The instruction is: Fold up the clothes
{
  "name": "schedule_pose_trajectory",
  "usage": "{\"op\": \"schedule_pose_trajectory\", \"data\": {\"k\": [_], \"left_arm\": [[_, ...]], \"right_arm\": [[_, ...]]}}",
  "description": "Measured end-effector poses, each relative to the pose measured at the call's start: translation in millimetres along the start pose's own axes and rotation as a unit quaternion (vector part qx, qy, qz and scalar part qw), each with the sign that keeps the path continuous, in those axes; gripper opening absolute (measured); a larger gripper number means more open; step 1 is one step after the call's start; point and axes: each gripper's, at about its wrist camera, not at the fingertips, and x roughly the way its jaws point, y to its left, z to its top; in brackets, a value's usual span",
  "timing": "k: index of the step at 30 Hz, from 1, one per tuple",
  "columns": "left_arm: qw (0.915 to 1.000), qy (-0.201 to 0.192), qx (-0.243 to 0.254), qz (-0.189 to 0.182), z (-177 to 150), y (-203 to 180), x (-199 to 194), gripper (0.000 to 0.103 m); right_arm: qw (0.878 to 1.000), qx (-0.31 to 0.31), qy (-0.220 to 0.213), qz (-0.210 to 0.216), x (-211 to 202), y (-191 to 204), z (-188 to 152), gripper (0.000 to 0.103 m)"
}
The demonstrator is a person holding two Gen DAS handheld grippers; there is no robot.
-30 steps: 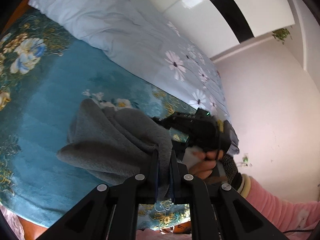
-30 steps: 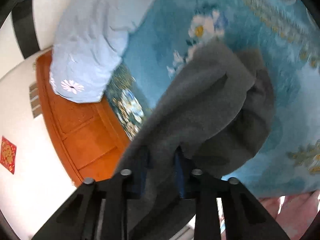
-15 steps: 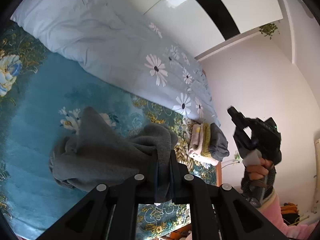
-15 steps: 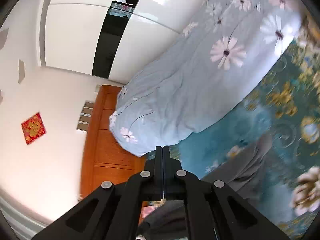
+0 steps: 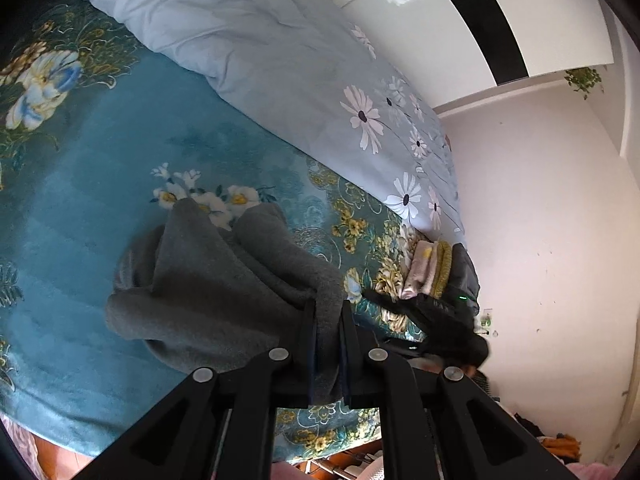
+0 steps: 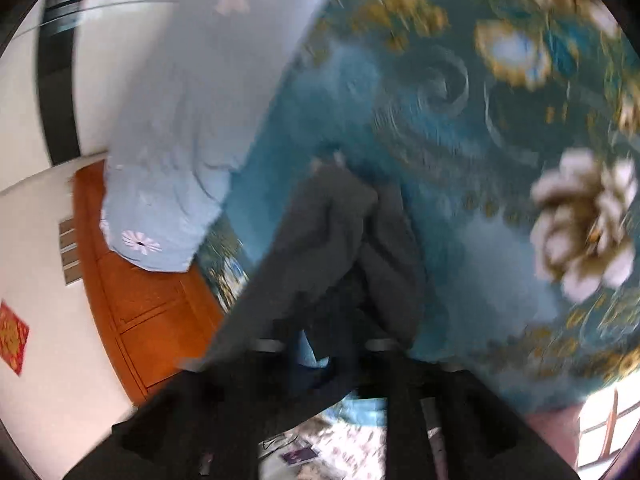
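Observation:
A grey fleece garment (image 5: 216, 288) lies bunched on the teal flowered bedspread (image 5: 80, 184). My left gripper (image 5: 326, 312) is shut on one edge of it, the cloth pinched between both fingers. The right gripper shows in the left wrist view (image 5: 436, 320) as a dark shape low beside the garment. The right wrist view is motion-blurred: the grey garment (image 6: 348, 248) hangs in front of my right gripper (image 6: 328, 344), whose fingers stand apart around a fold of it; I cannot tell whether they grip.
A light blue daisy-print duvet (image 5: 288, 52) lies along the far side of the bed. A stack of folded clothes (image 5: 432, 268) sits at the bed's end by the pink wall. An orange wooden headboard (image 6: 132, 292) shows in the right wrist view.
The right gripper, raised clear of the cloth half a second ago, has swung back down to the grey garment. The left gripper has kept its hold and moved a little.

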Motion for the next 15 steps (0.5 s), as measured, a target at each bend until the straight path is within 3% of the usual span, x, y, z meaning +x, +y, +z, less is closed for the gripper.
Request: {"op": "schedule_pose_trajectory", "data": {"k": [1, 8, 12, 13, 14, 15], "left_arm": [[1.0000, -0.001, 0.000, 0.001, -1, 0, -1, 0.009], [0.9996, 0.000, 0.029, -0.001, -10, -14, -9, 0.009], [0.9988, 0.009, 0.045, 0.016, -19, -17, -10, 0.009], [0.9989, 0.009, 0.043, 0.018, -22, -16, -11, 0.009], [0.9990, 0.008, 0.039, 0.019, -23, -12, -13, 0.009], [0.9992, 0.006, 0.034, 0.020, -25, -9, -14, 0.010]], "right_arm": [[1.000, 0.007, 0.015, 0.008, 15, -1, -1, 0.066], [0.996, 0.025, 0.087, 0.006, 91, 14, -11, 0.065], [0.994, 0.067, 0.083, 0.038, 117, 16, -4, 0.064], [0.994, 0.068, 0.080, 0.040, 119, 20, -2, 0.052], [0.995, 0.058, 0.075, 0.036, 118, 27, 0, 0.023], [0.996, 0.044, 0.068, 0.032, 116, 36, 3, 0.014]]}}
